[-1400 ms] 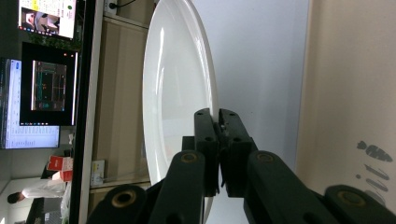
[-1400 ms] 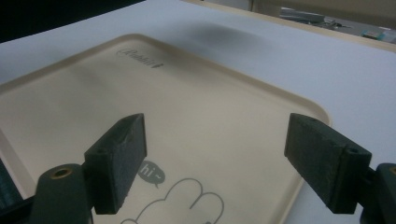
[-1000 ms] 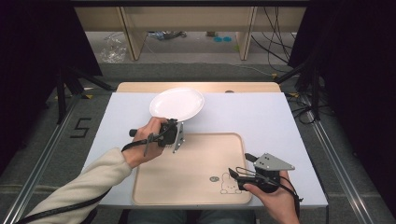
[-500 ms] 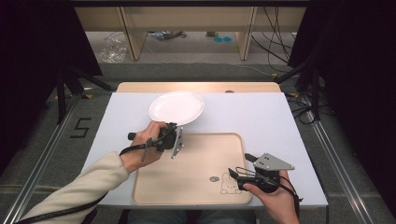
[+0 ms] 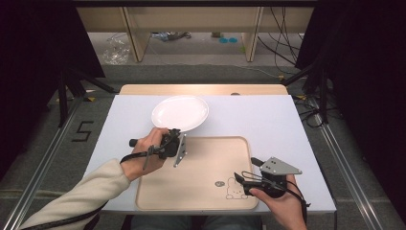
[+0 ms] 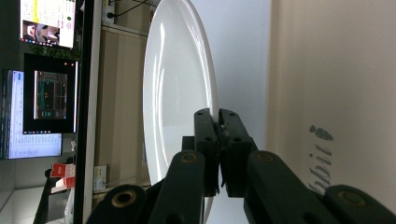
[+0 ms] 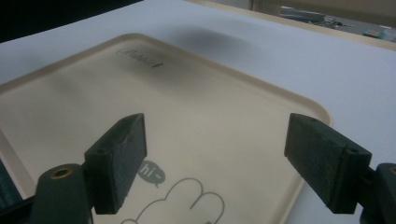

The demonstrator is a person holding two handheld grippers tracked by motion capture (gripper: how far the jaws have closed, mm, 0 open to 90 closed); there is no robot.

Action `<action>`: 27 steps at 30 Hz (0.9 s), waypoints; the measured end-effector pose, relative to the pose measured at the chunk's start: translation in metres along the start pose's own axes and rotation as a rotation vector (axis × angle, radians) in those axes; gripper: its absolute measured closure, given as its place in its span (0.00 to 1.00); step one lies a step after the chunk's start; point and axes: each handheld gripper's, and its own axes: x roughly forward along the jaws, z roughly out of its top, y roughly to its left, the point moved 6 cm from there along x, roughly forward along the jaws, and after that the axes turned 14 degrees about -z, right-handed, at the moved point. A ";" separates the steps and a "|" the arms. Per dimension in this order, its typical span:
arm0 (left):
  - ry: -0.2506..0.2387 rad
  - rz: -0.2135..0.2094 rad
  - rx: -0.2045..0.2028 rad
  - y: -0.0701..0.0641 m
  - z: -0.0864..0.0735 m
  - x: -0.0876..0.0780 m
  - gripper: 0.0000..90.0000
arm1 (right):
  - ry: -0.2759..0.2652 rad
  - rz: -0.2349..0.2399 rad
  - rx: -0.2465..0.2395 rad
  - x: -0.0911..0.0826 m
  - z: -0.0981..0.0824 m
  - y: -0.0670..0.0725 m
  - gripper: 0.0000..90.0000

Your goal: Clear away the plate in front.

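Gripping: left gripper [image 6: 219, 116] pinches the white plate [image 5: 180, 113] rim, beside the tray [image 5: 201, 201].
Handling: likely stiff, glossy, breakable.
Right gripper [image 7: 215, 161]: jaws spread over tray.

The tray [image 5: 201, 191] lies bare between the grippers; the plate [image 5: 180, 113] blocks the tabletop [image 5: 268, 120] just behind its far-left corner.

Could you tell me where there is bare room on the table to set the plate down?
The tray's middle, between the left gripper and right gripper, is bare, as is the white tabletop right of the plate. The tray's near right corner is crowded.
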 end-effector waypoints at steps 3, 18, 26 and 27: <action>0.005 0.003 0.013 -0.001 0.000 -0.004 0.97 | 0.018 -0.007 -0.006 -0.002 0.000 -0.001 0.24; -0.006 0.008 0.028 -0.013 0.005 -0.016 0.97 | 0.009 -0.005 -0.004 -0.001 0.000 0.000 0.24; -0.016 0.008 0.039 -0.018 0.008 -0.024 0.97 | 0.017 0.002 0.008 -0.002 0.000 0.001 0.24; -0.013 0.007 0.044 -0.019 0.009 -0.025 0.97 | 0.018 0.001 0.008 -0.002 0.000 0.001 0.24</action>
